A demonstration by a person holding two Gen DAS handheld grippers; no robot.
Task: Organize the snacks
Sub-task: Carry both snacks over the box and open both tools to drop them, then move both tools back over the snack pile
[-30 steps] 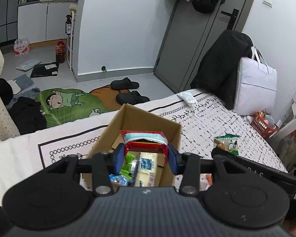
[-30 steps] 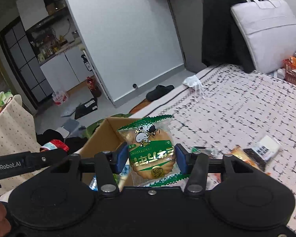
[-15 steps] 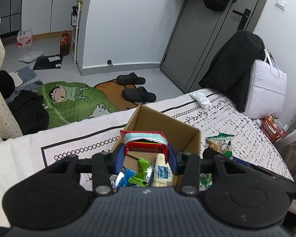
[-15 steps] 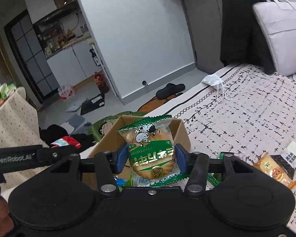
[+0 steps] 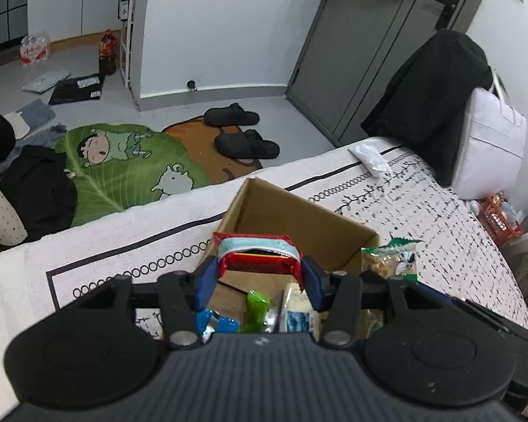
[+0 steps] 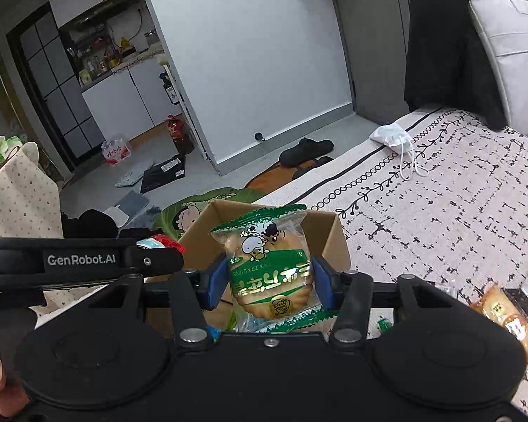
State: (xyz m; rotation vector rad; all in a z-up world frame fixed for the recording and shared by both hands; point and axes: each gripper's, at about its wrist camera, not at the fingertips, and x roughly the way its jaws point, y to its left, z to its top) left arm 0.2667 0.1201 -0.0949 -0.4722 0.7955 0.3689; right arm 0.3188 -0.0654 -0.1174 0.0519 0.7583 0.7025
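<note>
An open cardboard box (image 5: 299, 218) stands on the patterned bed cover, with several snack packets (image 5: 257, 313) inside. My left gripper (image 5: 258, 277) is shut on a red and teal snack packet (image 5: 257, 251) and holds it above the box's near side. My right gripper (image 6: 269, 281) is shut on a green cow-print cake packet (image 6: 269, 267), held over the box (image 6: 331, 242) at its right side. That cake packet also shows in the left wrist view (image 5: 390, 258). The left gripper's body (image 6: 77, 260) crosses the right wrist view at the left.
More snack packets (image 6: 510, 313) lie on the bed cover (image 6: 440, 218) to the right. A white face mask (image 5: 369, 156) lies near the bed's far edge. A black coat and white bag (image 5: 489, 130) stand at the far right. Slippers (image 5: 246, 140) and clutter lie on the floor beyond.
Both grippers have moved forward toward the box with their packets held. The box now sits closer beneath them, and the right gripper has come in beside the left.
</note>
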